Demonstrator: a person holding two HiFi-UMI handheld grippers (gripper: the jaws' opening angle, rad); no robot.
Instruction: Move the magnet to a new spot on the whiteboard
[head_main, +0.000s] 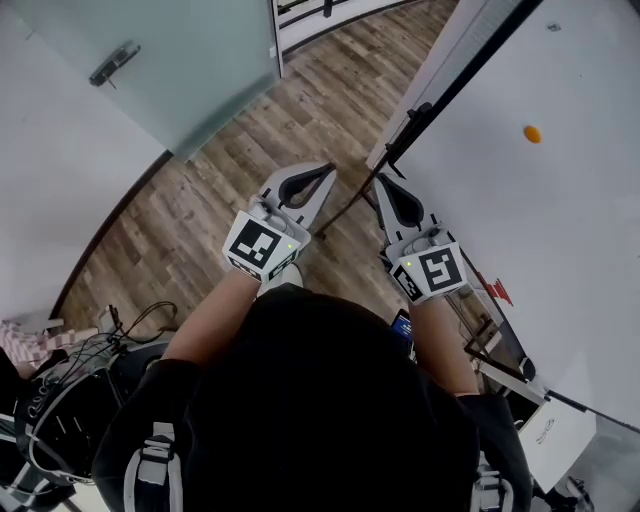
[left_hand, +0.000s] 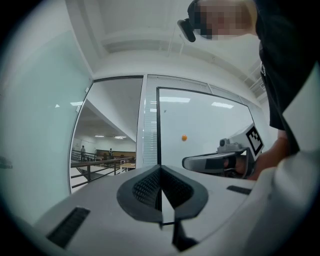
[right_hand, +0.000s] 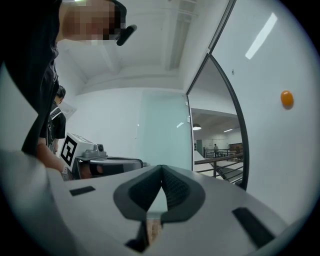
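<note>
task status: not started, as far as the views show.

the orange magnet (head_main: 532, 133) sits on the whiteboard (head_main: 570, 250), alone on bare white surface. in the head view it is at about 2 o'clock from the right gripper (head_main: 384, 183) and well apart from it. nothing touches it.

right gripper: jaws clenched tip to tip, nothing between them. in its own view the magnet shows at 2 o'clock, off the jaw line.

left gripper (head_main: 324, 173): jaws also pressed together, empty. in its own view the magnet is at about 12 o'clock above the jaw tips, far off on the board.

both grippers are held side by side, near each other, over the wood floor (head_main: 200, 200) by the board's dark edge.

left to do (judgement): everything. open a gripper, reach the magnet, grasp it, pull it off, set it on another spot of the board, release. the right gripper looks the nearer one.
</note>
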